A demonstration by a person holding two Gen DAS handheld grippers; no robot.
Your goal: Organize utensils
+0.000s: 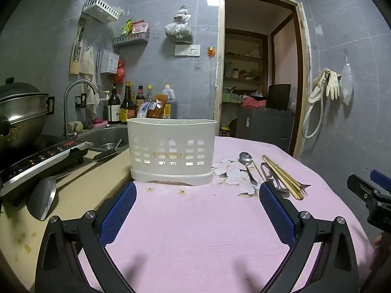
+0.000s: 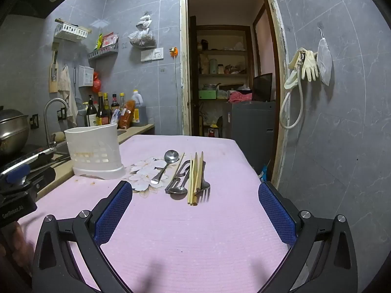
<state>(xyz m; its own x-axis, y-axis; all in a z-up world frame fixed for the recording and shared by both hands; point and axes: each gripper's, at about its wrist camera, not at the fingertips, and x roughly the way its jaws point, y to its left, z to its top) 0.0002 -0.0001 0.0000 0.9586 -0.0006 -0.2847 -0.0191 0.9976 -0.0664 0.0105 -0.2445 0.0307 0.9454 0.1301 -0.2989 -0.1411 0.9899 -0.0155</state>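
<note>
We judge the biggest risk to be the white slotted utensil caddy point(image 1: 171, 150): it stands upright at the left edge of the pink tablecloth point(image 1: 195, 232), right where the table meets the counter beside the sink point(image 1: 107, 136), and it looks light, so a utensil pushed in at a slant could tip it or shove it off the cloth. Next comes the pile itself. The chopsticks point(image 2: 195, 178) lie across the fork point(image 2: 204, 187) and touch the lower spoon point(image 2: 179, 189) and a bent metal tool beside it, so a grip on one piece may drag or scatter its neighbours, and the thin sticks may roll out of a wide pinch. The single spoon point(image 2: 163, 168) lies apart on the flower print, just left of the pile and near the caddy, and seems the safest first pick. One lone thin stick point(image 2: 178, 166) between spoon and pile could be missed or flicked away.

We hold both tools low over the bare near part of the cloth, pointing toward the far wall. Our left gripper point(image 1: 196, 195) faces the caddy, its jaws spread wide and holding nothing. Our right gripper point(image 2: 195, 195) faces the pile, jaws equally wide apart and empty, with the chopstick ends lying just ahead, between its blue pads point(image 2: 114, 210)
</note>
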